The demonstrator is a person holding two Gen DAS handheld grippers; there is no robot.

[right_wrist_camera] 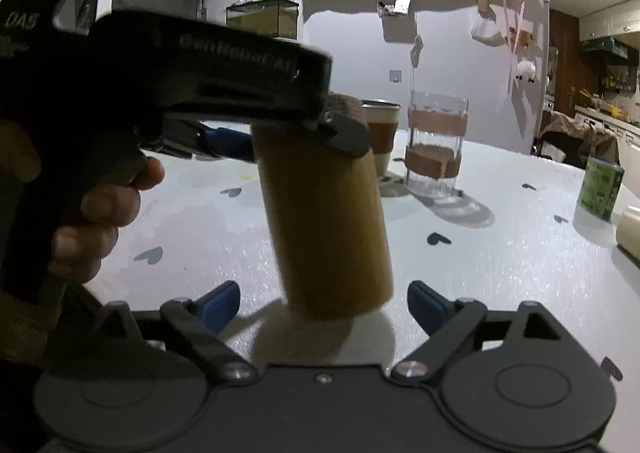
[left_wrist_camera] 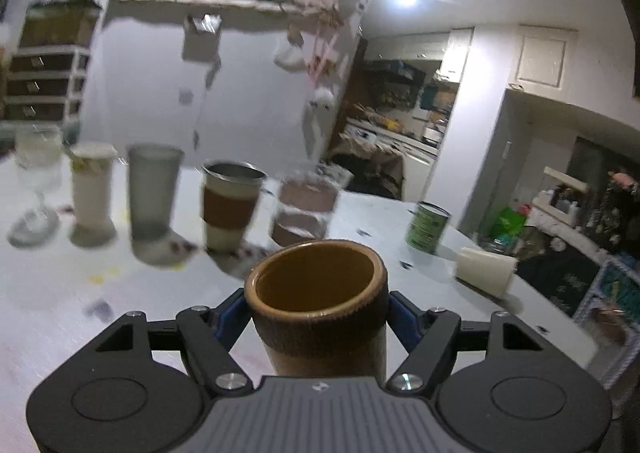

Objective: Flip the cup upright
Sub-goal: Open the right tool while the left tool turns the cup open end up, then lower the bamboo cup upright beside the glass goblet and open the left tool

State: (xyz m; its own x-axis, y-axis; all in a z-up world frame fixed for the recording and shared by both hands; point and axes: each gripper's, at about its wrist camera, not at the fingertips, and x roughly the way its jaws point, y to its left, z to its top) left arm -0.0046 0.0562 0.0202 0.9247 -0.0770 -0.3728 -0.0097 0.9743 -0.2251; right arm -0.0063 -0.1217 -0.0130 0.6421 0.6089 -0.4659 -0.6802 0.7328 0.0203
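Observation:
A tan cup [left_wrist_camera: 320, 305] with a brown fabric band round its rim is held mouth up between the blue pads of my left gripper [left_wrist_camera: 318, 311]. In the right wrist view the same cup [right_wrist_camera: 324, 225] hangs slightly tilted just above the white table [right_wrist_camera: 500, 253], with my left gripper [right_wrist_camera: 288, 133] shut on its top. My right gripper [right_wrist_camera: 324, 301] is open, its blue pads [right_wrist_camera: 220, 303] either side of the cup's base and apart from it.
A row of cups stands at the back: a wine glass [left_wrist_camera: 36, 173], a white cup [left_wrist_camera: 90, 189], a grey tumbler [left_wrist_camera: 152, 193], a steel cup with a brown sleeve [left_wrist_camera: 230, 209] and a banded glass [left_wrist_camera: 304, 213]. A green can [left_wrist_camera: 426, 227] and a white cup on its side [left_wrist_camera: 486, 271] are at the right.

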